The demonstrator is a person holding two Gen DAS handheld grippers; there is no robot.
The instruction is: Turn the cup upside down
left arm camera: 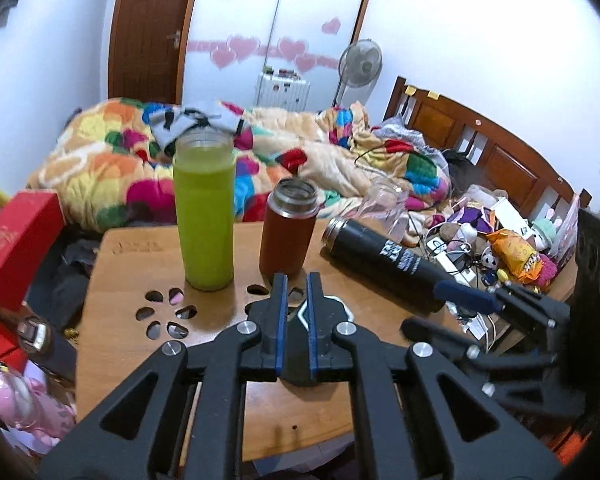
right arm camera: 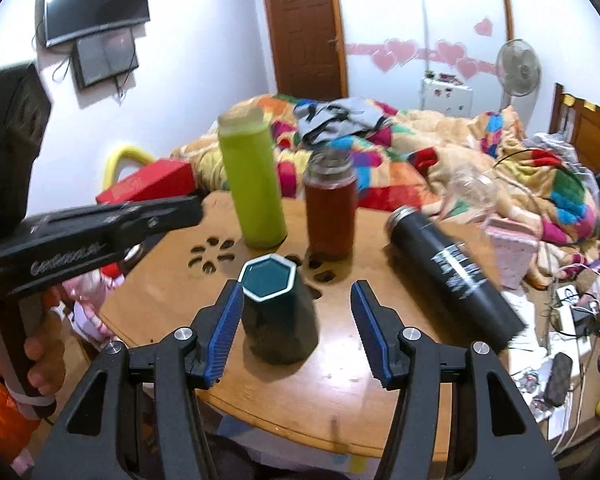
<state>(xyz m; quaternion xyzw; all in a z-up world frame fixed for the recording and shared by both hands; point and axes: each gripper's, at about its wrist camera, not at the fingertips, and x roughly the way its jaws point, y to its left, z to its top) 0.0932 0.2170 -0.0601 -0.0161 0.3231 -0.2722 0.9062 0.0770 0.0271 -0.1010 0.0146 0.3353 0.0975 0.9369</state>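
A dark green hexagonal cup (right arm camera: 278, 312) stands on the round wooden table (right arm camera: 172, 292) with its hexagonal end up. It sits between the fingers of my right gripper (right arm camera: 296, 312), which is open and does not touch it. In the left wrist view the cup (left arm camera: 300, 314) is mostly hidden behind my left gripper (left arm camera: 297, 288), whose fingers are nearly together just above and in front of it, holding nothing visible. The right gripper's finger (left arm camera: 466, 295) shows at the right of that view.
On the table stand a tall lime-green bottle (left arm camera: 206, 216) and a brown-red flask (left arm camera: 288, 228); a black flask (left arm camera: 384, 262) lies on its side at the right. A clear glass (left arm camera: 384, 204) tilts behind it. Flower-shaped cut-outs (left arm camera: 166, 314) pierce the tabletop. A bed with a colourful quilt (left arm camera: 140, 160) lies beyond.
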